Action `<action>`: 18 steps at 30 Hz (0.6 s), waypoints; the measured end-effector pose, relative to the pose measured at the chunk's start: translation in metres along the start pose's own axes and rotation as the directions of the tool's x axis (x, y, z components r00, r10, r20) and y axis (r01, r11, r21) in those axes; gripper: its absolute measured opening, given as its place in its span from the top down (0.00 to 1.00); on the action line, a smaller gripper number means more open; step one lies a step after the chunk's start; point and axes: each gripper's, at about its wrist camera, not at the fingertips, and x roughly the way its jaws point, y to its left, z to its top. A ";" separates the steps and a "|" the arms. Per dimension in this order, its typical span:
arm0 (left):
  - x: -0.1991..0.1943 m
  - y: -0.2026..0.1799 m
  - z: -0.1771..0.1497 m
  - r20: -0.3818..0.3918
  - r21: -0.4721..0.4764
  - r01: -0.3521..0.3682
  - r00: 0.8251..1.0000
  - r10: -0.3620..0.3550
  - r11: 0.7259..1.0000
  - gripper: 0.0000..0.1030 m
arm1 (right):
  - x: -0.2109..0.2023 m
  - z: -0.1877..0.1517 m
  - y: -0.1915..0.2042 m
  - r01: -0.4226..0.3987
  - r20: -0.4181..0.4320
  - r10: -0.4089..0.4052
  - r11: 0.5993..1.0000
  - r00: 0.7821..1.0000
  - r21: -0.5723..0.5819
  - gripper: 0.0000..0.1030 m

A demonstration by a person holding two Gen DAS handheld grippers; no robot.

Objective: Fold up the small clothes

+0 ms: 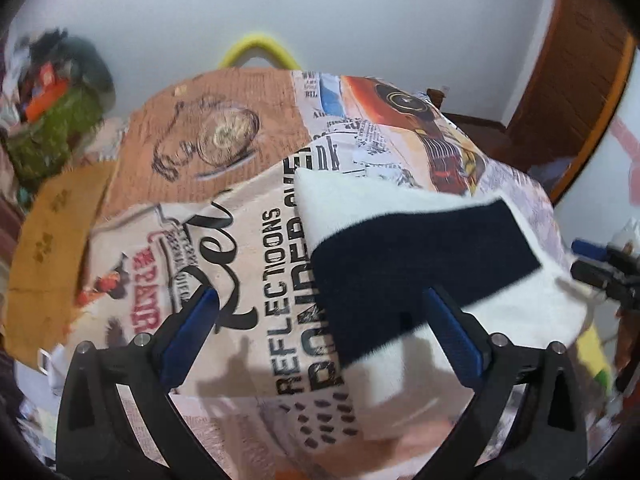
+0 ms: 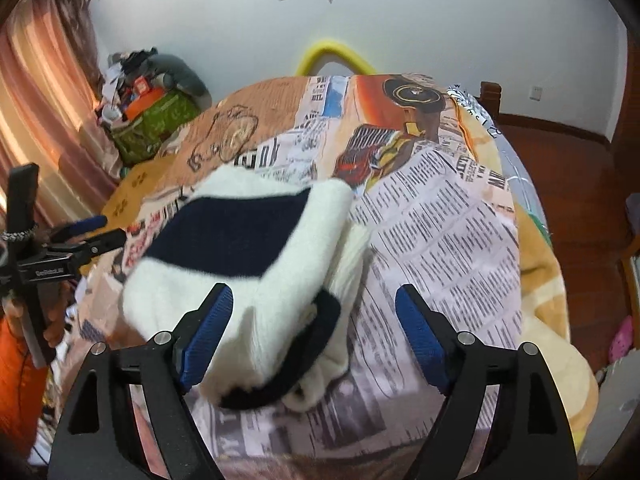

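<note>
A fluffy white garment with a wide navy band (image 1: 420, 256) lies folded on the printed bedspread (image 1: 256, 264). In the right wrist view the garment (image 2: 248, 248) sits in a thick bundle, with a navy edge at its near end. My left gripper (image 1: 320, 304) is open, its blue pads either side of the garment's near left part, holding nothing. My right gripper (image 2: 314, 300) is open over the garment's near right end, also empty. The left gripper shows at the left edge of the right wrist view (image 2: 96, 232).
The bed is covered by a newspaper-print spread (image 2: 440, 240). A green bag with clutter (image 2: 156, 120) stands at the far left by pink curtains (image 2: 36, 120). A yellow hoop (image 2: 332, 56) rises behind the bed. A wooden door (image 1: 580, 80) is on the right.
</note>
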 end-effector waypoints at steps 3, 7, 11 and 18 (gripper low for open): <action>0.023 0.006 0.008 -0.063 -0.067 0.058 0.996 -0.063 0.996 0.00 | 0.015 0.007 -0.002 -0.021 -0.014 0.022 0.999 1.000 0.039 0.16; 0.057 0.005 0.010 -0.145 -0.123 0.106 0.982 -0.123 0.987 0.00 | 0.050 0.009 -0.008 -0.046 -0.100 0.055 0.995 0.993 0.087 0.16; 0.080 0.007 0.005 -0.175 -0.212 0.193 0.957 -0.232 0.958 0.00 | 0.070 0.003 -0.013 -0.099 -0.153 0.120 0.986 0.981 0.135 0.16; 0.108 -0.016 -0.002 -0.245 -0.246 0.281 0.908 -0.340 0.928 0.08 | 0.091 -0.005 -0.020 -0.206 -0.169 0.249 0.949 0.954 0.237 0.23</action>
